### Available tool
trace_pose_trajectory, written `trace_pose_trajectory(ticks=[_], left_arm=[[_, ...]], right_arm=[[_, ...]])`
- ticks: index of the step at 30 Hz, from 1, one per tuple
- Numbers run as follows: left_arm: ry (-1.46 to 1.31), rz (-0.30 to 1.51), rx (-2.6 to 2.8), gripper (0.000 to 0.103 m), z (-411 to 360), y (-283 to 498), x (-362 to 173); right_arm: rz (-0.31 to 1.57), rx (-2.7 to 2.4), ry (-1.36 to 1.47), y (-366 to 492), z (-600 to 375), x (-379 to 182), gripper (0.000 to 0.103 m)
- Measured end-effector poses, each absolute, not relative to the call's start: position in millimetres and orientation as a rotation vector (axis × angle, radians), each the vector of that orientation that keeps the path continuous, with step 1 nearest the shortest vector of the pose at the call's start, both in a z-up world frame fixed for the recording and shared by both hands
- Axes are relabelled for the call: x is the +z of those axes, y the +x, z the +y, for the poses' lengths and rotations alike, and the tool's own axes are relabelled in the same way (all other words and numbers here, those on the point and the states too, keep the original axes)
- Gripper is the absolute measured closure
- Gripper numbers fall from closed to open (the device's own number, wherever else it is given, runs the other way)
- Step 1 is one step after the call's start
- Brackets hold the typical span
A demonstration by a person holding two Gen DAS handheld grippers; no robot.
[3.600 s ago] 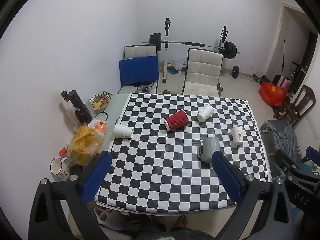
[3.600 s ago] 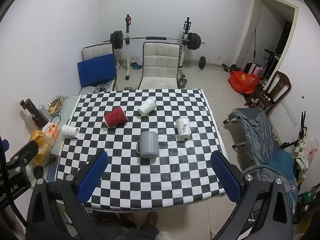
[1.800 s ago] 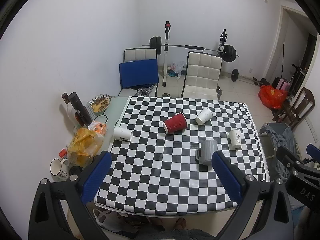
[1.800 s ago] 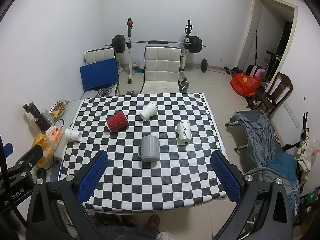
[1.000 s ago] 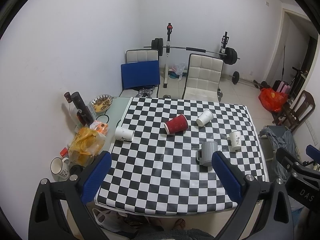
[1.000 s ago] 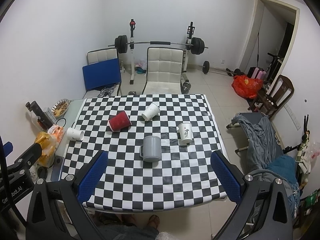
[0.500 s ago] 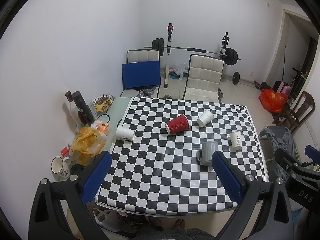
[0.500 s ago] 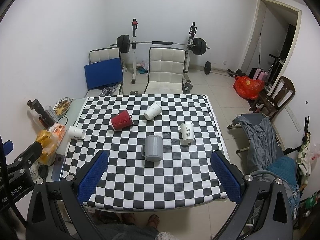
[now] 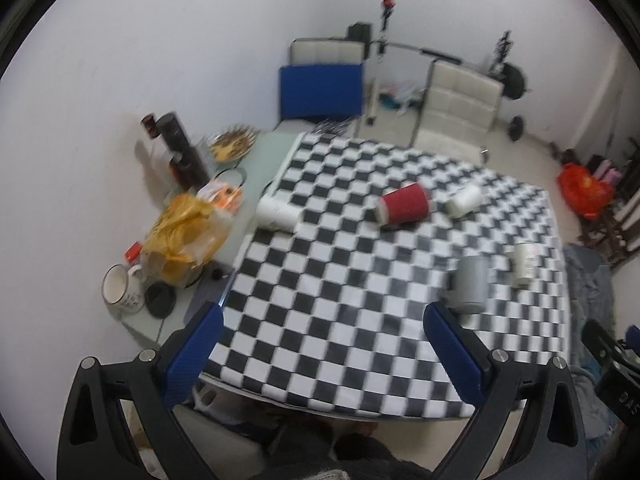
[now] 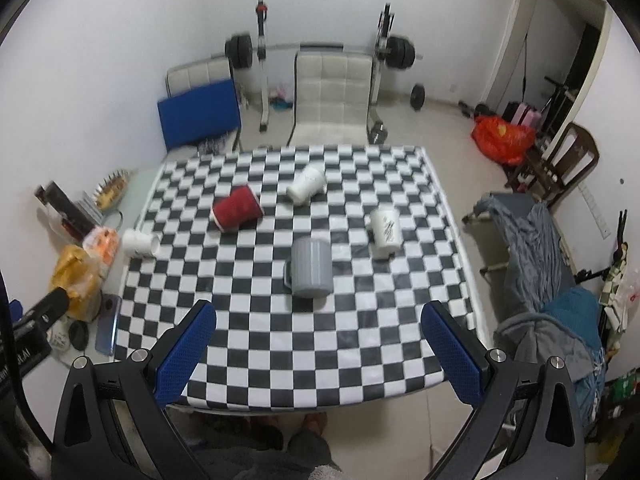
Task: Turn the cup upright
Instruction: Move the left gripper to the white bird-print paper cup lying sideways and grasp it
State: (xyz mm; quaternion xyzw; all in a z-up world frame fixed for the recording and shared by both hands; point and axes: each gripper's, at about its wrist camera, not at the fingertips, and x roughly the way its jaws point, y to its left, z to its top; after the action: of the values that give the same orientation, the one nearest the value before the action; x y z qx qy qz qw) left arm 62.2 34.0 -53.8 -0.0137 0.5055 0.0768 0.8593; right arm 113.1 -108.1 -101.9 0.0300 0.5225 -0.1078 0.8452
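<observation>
Jaws wide above toppled cups (image 10: pixel 237 209)

You see a table with a black-and-white checked cloth (image 10: pixel 304 344). On it lie a red cup (image 10: pixel 236 214) and two white cups (image 10: pixel 306 189) (image 10: pixel 138 243) on their sides. A gray mug (image 10: pixel 311 267) and a printed white cup (image 10: pixel 385 228) stand there too.

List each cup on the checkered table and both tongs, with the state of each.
red cup: on its side
white cup at the far middle: on its side
white cup at the table's left edge: on its side
grey mug: upside down, handle to the left
printed white cup: upside down, as far as the blur allows
left tongs: open, empty, above the table's near edge
right tongs: open, empty
</observation>
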Motion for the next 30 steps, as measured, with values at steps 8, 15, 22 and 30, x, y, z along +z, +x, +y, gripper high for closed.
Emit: trace_pose_trajectory(ticks=[8,15,22,30], left_arm=[[0.001,1.156,0.294,0.001,77,113,-128],[-0.055,1.27,0.374,0.001,116,168,-187],[-0.22,1.405,0.412,0.001,152,226,-246],[-0.418,1.484,0.436,0.001,172,283,-295]], right_arm=[[1.215,-0.205,0.025,176,-82,-190,0.0],[1.303,-0.167,0.001,250,-43,-267,0.0],[1.384,-0.172,-0.051,321,-3,-349,0.0],[1.463,-0.199,-0.087,374,26,-418,0.0]])
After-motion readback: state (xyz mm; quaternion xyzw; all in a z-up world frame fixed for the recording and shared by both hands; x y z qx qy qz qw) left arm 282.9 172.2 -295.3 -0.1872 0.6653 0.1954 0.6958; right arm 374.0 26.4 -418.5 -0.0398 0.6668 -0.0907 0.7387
